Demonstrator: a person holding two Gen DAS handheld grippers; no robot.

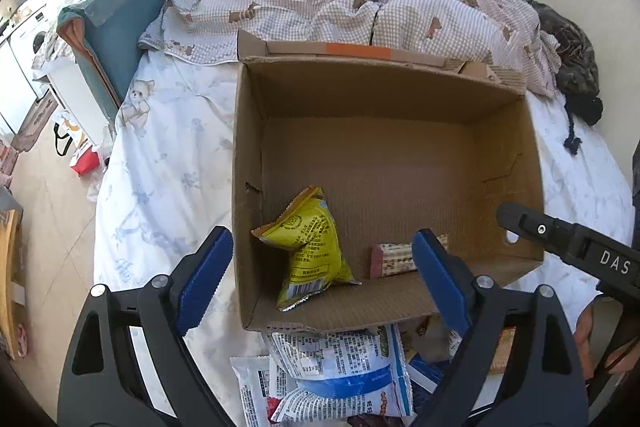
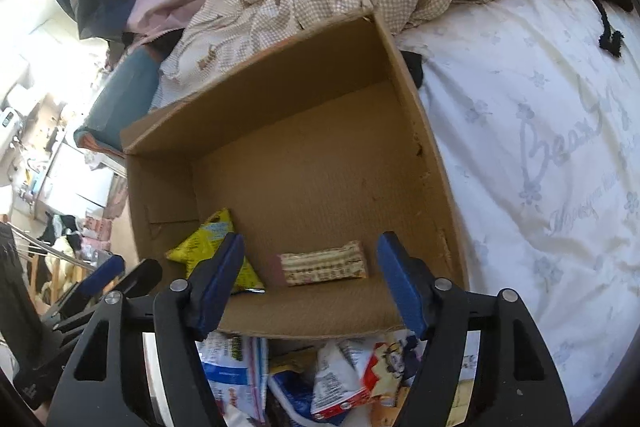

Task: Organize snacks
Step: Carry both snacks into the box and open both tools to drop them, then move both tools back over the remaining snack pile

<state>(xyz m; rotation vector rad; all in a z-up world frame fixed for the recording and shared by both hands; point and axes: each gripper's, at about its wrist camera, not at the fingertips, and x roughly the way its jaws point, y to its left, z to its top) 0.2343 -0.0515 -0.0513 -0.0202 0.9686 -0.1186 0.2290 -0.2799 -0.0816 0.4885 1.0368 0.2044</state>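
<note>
Yellow snack bag point(image 1: 310, 247) and a tan striped snack bar point(image 1: 394, 261) lie apart on the floor of the open cardboard box point(image 1: 384, 95), near its front wall. Left gripper point(image 1: 320, 281) and right gripper point(image 2: 312, 285) hover above that wall, jaws apart, holding nothing. Box sits on the bed point(image 2: 532, 131); loose snack packets point(image 1: 336, 375) heaped just before it.

The cardboard box point(image 1: 384, 163) is matt brown corrugated board, ribbed on its floor and ragged at the torn rims. The yellow snack packet point(image 1: 312, 247) inside is glossy crinkled plastic film. The bedsheet point(image 2: 540, 155) is soft matt printed cloth. Each tool point(image 1: 324, 279) has matt black plastic arms, blue rubbery pads point(image 2: 400, 283) and shiny metal rivets.
</note>
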